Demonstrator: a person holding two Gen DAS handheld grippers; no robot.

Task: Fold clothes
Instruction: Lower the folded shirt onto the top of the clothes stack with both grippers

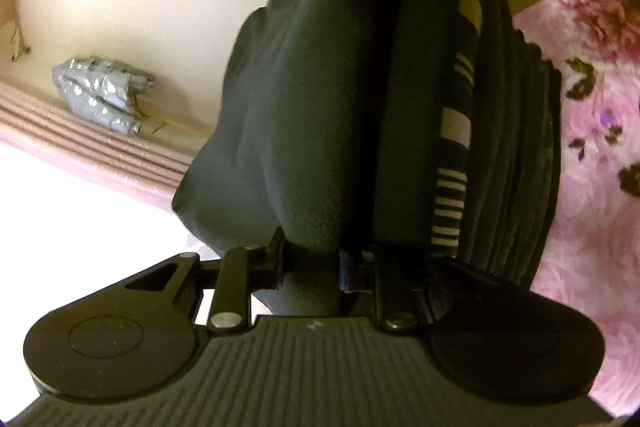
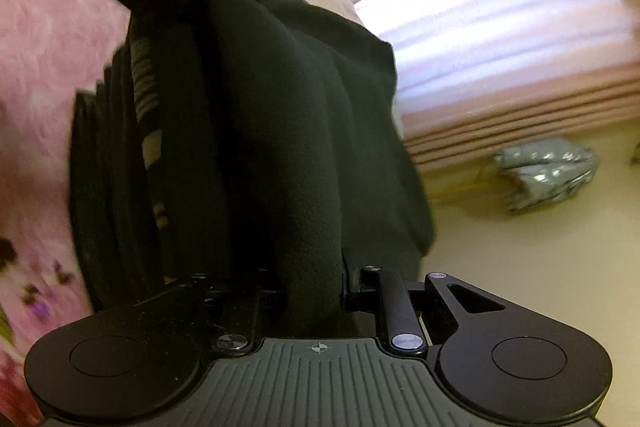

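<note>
Left gripper and right gripper each pinching black garment, no legible writing

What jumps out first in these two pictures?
A big black garment with a striped trim fills the middle, stretched between the left gripper and the right gripper, both clamped on it. Beside it lies a pink flowered blanket; a crumpled silver bag sits on the floor.

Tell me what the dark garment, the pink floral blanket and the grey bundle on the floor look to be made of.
Dark garment: soft matte knit, probably fleece, with a fine nap and a striped band.
Pink floral blanket: plush, fuzzy pile, likely synthetic.
Grey bundle: crinkled and glossy, seemingly plastic film, though blurred.
</note>
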